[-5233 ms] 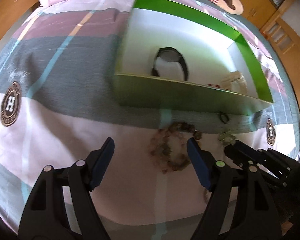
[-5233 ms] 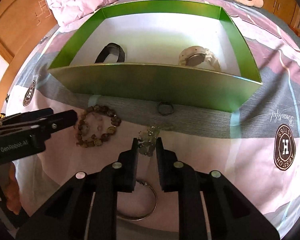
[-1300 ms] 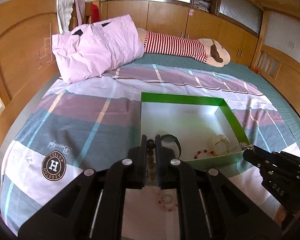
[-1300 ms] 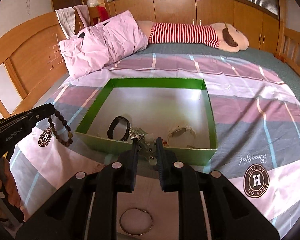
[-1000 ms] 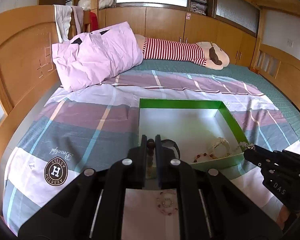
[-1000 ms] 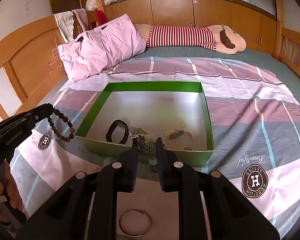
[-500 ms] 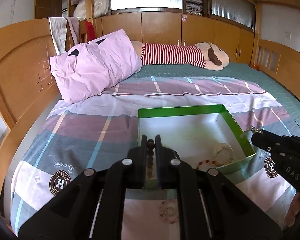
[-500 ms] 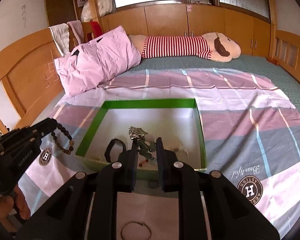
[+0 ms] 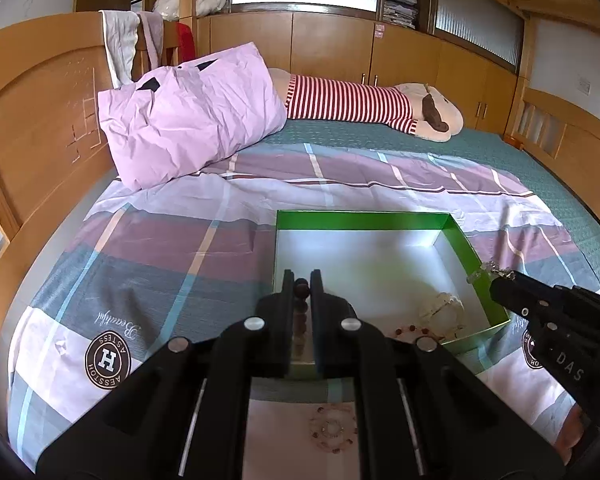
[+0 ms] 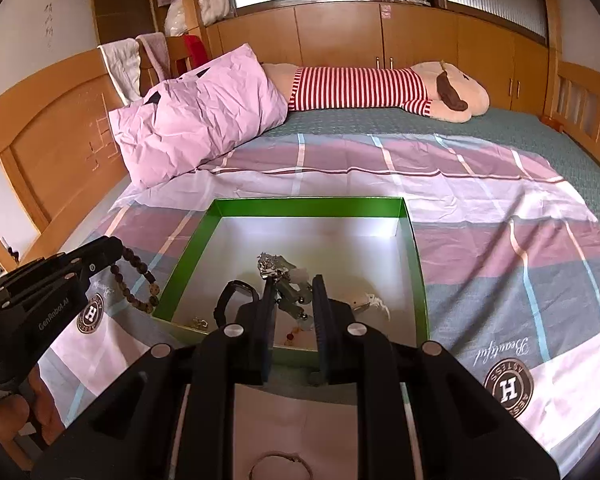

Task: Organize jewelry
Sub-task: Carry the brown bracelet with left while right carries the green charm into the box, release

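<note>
My left gripper (image 9: 301,280) is shut on a brown bead bracelet (image 9: 301,294), which hangs from its tips beside the green box (image 9: 360,219). From the right wrist view the same bracelet (image 10: 136,284) dangles left of the box's left wall. My right gripper (image 10: 292,286) is shut on a silver and green jewelry piece (image 10: 277,266), held above the inside of the box (image 10: 308,202). Inside lie a black watch (image 10: 236,296), a white watch (image 9: 444,308) and a red bead bracelet (image 9: 410,330).
A pink bead bracelet (image 9: 332,428) lies on the bed in front of the box, and a metal bangle (image 10: 280,466) lies nearer me. A pink pillow (image 9: 188,116) and a striped plush toy (image 9: 364,100) lie at the far end. A wooden headboard (image 9: 32,120) stands at the left.
My right gripper has carried the silver and green piece up and forward, from the box's near wall to above its inside. The left gripper has hardly moved, still gripping the brown bracelet.
</note>
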Available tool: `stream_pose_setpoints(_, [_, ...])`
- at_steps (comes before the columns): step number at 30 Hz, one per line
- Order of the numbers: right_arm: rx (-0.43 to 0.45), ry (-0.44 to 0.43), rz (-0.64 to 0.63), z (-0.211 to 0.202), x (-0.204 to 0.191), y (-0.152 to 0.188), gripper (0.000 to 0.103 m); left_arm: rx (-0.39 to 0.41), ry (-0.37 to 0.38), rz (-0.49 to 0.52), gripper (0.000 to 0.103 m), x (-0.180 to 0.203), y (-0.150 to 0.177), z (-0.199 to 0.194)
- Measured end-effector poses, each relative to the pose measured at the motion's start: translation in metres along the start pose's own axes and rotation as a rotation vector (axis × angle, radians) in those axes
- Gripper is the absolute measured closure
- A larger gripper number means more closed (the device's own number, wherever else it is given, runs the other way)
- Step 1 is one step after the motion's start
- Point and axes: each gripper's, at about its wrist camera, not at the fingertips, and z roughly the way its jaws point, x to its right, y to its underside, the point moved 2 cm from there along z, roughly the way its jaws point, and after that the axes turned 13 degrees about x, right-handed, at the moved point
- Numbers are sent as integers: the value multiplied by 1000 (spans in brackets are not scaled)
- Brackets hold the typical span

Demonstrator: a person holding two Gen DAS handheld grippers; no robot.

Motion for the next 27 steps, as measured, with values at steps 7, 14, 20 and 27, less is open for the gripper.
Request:
stream_pose_setpoints(7, [10, 0, 6, 7, 7, -11, 85, -31, -12, 10, 95, 3, -1, 17])
stream_pose_setpoints(14, [-50, 30, -1, 29, 13, 7, 85, -58, -10, 27, 95, 9, 5, 32])
stream_pose_setpoints(20, [-93, 52, -17, 43, 15, 22, 85, -81, -10, 14, 95, 5, 11, 37])
stream_pose_setpoints(27, [-121, 66, -11, 50, 19, 30, 85, -121, -10, 23, 95, 7, 21, 48])
